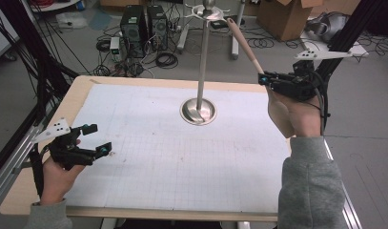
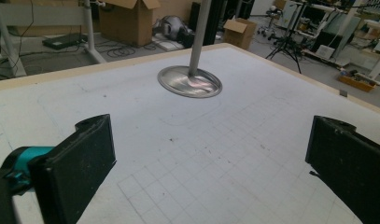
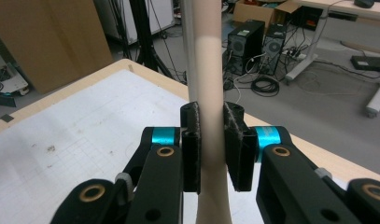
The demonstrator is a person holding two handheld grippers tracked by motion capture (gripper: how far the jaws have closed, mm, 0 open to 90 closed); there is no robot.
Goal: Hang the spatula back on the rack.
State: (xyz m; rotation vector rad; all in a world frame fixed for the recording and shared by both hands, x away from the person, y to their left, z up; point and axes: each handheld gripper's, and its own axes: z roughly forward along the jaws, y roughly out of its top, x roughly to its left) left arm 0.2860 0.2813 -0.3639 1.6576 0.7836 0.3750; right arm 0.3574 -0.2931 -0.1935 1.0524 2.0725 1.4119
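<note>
My right hand (image 1: 296, 117) is raised at the table's right edge, its tongs (image 1: 264, 78) pinching a beige wooden utensil (image 1: 241, 43) whose handle slants up toward the top of the metal stand (image 1: 201, 71). My left tongs (image 1: 97, 139) rest low on the gridded mat (image 1: 148, 157), spread wide, holding nothing. I can read no writing.

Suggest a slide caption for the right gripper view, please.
Right gripper clamps a beige utensil handle upright above the gridded table mat.
</note>
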